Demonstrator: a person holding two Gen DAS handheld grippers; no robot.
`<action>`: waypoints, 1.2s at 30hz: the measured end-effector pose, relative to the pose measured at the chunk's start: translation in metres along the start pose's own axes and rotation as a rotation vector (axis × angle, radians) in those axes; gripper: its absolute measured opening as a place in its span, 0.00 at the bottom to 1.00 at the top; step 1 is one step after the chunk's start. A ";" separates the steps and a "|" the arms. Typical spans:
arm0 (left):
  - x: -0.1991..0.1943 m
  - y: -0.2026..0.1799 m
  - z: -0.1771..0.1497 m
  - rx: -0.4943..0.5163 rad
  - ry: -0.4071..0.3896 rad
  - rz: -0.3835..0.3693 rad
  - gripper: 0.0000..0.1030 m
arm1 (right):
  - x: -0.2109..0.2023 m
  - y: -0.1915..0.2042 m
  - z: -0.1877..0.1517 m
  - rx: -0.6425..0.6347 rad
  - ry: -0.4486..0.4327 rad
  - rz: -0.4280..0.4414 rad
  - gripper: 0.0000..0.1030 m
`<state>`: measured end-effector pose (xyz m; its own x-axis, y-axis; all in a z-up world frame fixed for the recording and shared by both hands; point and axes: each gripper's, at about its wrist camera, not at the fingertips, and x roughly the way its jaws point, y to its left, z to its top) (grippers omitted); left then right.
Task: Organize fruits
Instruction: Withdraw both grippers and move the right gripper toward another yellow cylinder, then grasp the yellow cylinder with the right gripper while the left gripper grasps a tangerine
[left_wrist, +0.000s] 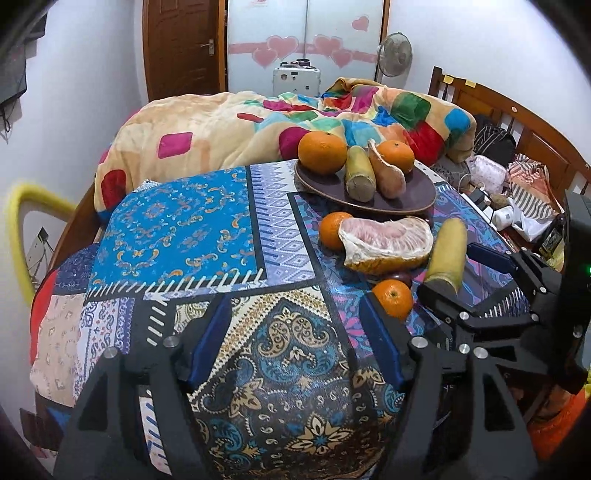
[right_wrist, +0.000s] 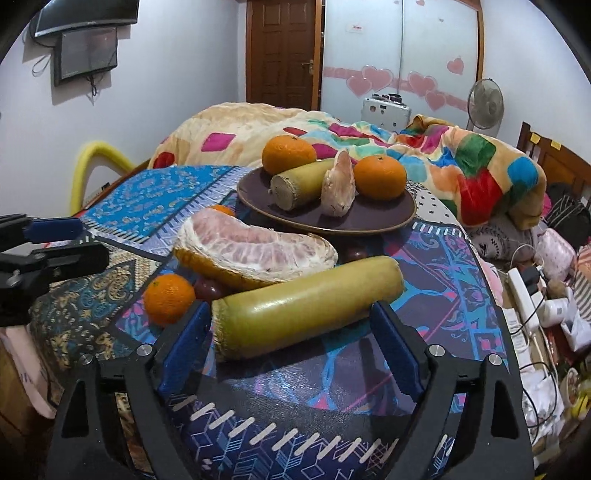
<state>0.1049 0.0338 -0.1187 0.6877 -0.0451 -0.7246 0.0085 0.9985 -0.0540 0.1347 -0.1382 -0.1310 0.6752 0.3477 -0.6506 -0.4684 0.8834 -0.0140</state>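
A yellow-green sugarcane piece (right_wrist: 306, 310) lies on the patterned tablecloth between the fingers of my right gripper (right_wrist: 291, 310). The jaws stand wide and I see no pad pressing on it. Behind it lie a peeled pomelo wedge (right_wrist: 251, 251) and a small orange (right_wrist: 169, 297). The dark plate (right_wrist: 369, 221) at the back holds two oranges, another cane piece and a pomelo segment. My left gripper (left_wrist: 293, 308) hovers open over bare cloth with nothing between its fingers. The small orange (left_wrist: 393, 297) sits just past its right fingertip.
A second loose orange (left_wrist: 330, 229) lies behind the pomelo wedge (left_wrist: 388, 240), and small dark fruits (right_wrist: 207, 288) sit beside it. A bed with a colourful blanket (left_wrist: 221, 133) lies beyond the table. Cables and clutter (right_wrist: 535, 295) fill the right side.
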 end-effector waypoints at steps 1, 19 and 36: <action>0.000 -0.001 -0.001 0.001 0.002 -0.006 0.70 | 0.000 0.000 -0.001 0.004 0.000 0.006 0.83; 0.018 -0.044 -0.009 0.064 0.030 -0.099 0.61 | -0.038 -0.049 -0.022 0.017 0.007 -0.033 0.52; 0.036 -0.047 -0.004 0.047 0.048 -0.160 0.32 | -0.014 -0.037 -0.006 0.046 0.000 0.008 0.58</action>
<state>0.1262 -0.0152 -0.1453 0.6392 -0.2039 -0.7415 0.1501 0.9788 -0.1397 0.1391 -0.1776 -0.1258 0.6718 0.3546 -0.6504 -0.4469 0.8942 0.0259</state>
